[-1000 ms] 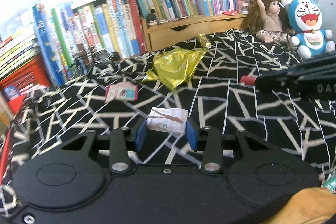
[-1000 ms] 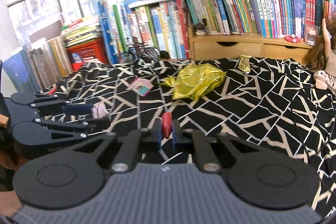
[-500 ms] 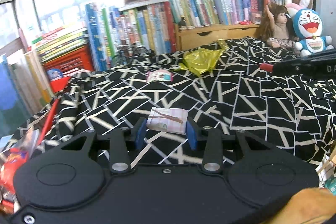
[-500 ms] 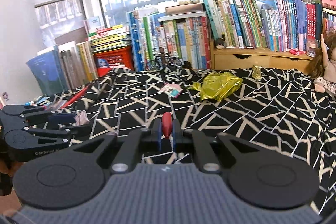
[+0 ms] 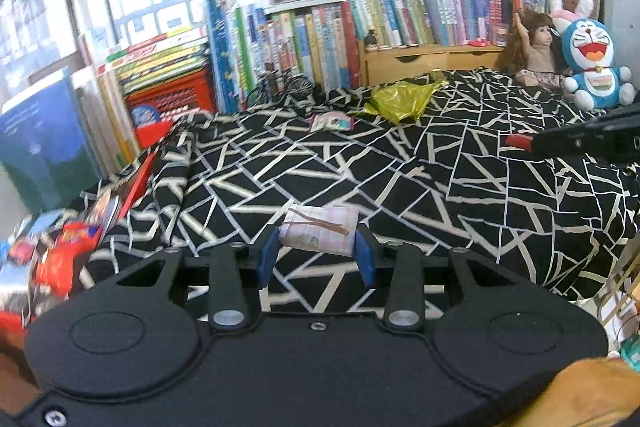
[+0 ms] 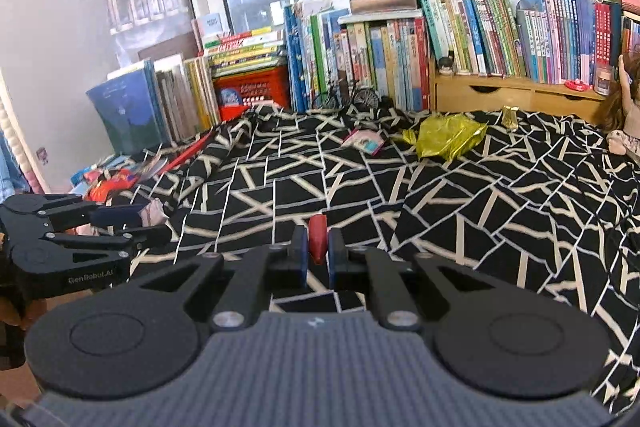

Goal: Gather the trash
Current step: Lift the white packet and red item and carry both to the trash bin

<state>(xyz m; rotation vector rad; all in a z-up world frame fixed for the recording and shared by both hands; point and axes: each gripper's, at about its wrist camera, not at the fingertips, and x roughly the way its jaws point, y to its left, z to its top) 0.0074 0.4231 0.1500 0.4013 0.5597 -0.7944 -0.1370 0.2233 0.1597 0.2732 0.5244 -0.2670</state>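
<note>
L gripper (image 5: 318, 254): clenched on pink-white packet (image 5: 320, 229), pinched by its short ends between the blue pads; held above the cloth.
R gripper (image 6: 318, 251): clenched on small red scrap (image 6: 318, 237), tip poking up past the pads.
Packet handling: judged light, soft, crushable; the end-to-end pinch looks ok, no squeeze beyond that called for.
Red scrap: judged tiny, light, prob. slippery; could drop out if the grip is eased.
Left on bedspread (image 5: 472, 187): gold foil wrapper (image 5: 402, 99) at 12 o'clock in L view; pink card packet (image 5: 331, 121) just beside it at 11; small gold scrap (image 6: 509, 116) at 1 in R view.
Foil: judged thin, crinkly; best taken at a raised fold.
Edges: cloth drops off at 9 o'clock onto floor clutter (image 5: 60, 247); books (image 5: 304, 47) wall off 12.
Room: open mid-cloth betw. grippers and foil.
</note>
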